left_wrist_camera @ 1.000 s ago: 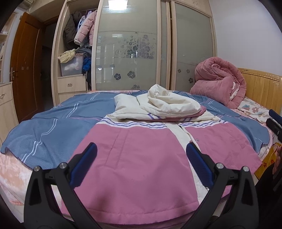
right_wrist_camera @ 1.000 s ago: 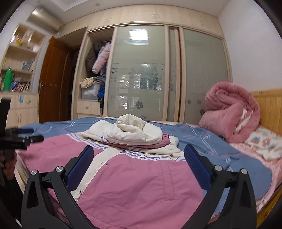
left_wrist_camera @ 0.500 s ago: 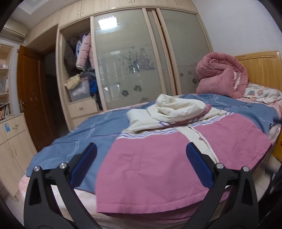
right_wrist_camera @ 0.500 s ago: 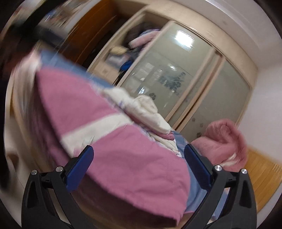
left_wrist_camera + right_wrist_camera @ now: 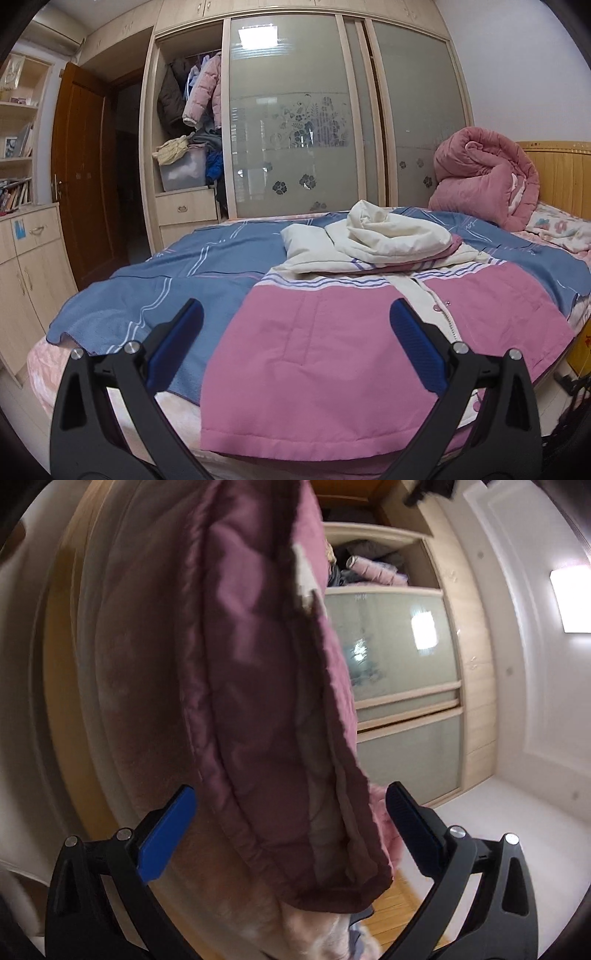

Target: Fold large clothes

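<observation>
1. The left gripper (image 5: 295, 325) hovers over the near edge of the bed (image 5: 110, 373), its blue-padded jaws spread wide with nothing between them.
2. The pink and cream jacket (image 5: 332, 339) lies flat on the blue sheet (image 5: 177, 273), its upper part folded back in a cream heap.
3. The right gripper (image 5: 291, 812), rolled sideways and blurred, stands agape around the jacket's pink hem (image 5: 266, 738), pads not touching it.

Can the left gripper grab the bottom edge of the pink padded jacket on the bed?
Probably yes. The left gripper has its jaws wide open, and the pink padded jacket lies flat with its hem straight ahead of it, nothing between them.
</observation>
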Demonstrator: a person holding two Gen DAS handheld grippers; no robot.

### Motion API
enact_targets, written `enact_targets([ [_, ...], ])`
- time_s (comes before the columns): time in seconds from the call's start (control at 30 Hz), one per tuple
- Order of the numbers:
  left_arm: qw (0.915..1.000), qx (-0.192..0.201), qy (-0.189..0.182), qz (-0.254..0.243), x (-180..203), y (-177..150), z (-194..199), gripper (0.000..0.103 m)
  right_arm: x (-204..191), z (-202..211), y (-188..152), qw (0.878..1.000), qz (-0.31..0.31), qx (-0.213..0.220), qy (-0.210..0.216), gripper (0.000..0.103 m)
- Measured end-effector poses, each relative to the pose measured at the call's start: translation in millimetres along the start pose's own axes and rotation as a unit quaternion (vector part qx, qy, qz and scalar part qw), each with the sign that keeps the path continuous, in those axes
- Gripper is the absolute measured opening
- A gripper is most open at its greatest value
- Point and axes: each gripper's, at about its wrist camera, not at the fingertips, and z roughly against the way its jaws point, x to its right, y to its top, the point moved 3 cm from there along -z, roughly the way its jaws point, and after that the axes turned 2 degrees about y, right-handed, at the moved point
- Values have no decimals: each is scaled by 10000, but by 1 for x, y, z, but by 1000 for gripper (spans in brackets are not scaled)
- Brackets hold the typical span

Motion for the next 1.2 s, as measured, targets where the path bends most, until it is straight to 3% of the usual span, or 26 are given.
enact_targets([
  [0.2,10000,-17,-22,15,3,-1,-1,101,-9,-17,-8,9987,105,-16,-488,102],
  [0.4,10000,-50,-17,33,5,-1,-4,101,17,-5,-4,9970,-236,166,-715,102],
  [0.57,10000,-18,-34,8,7,-1,-3,101,51,-6,-4,9932,-721,63,-909,102],
  [0.73,10000,19,-62,-11,8,-1,-1,101,88,-34,-10,9895,-1231,-412,-637,102],
  [0.83,9999,87,-128,-41,9,-1,2,101,111,-42,-11,9870,-1451,-385,-578,102],
  [0.93,9989,266,-331,-175,11,-1,11,101,134,-58,-4,9824,-1815,-433,8,102],
  [0.97,9981,353,-432,-266,13,-1,15,101,142,-58,-7,9767,-2087,-424,260,96],
  [1.03,9928,566,-758,-739,25,-3,27,101,166,-63,-13,9550,-2727,-403,1094,73],
  [1.1,9831,726,-904,-1414,41,-10,37,101,175,-72,-16,9407,-2939,-525,1612,26],
  [1.2,9578,681,-1142,-2547,66,-33,46,101,189,-81,-5,9176,-3294,-679,2117,10],
])
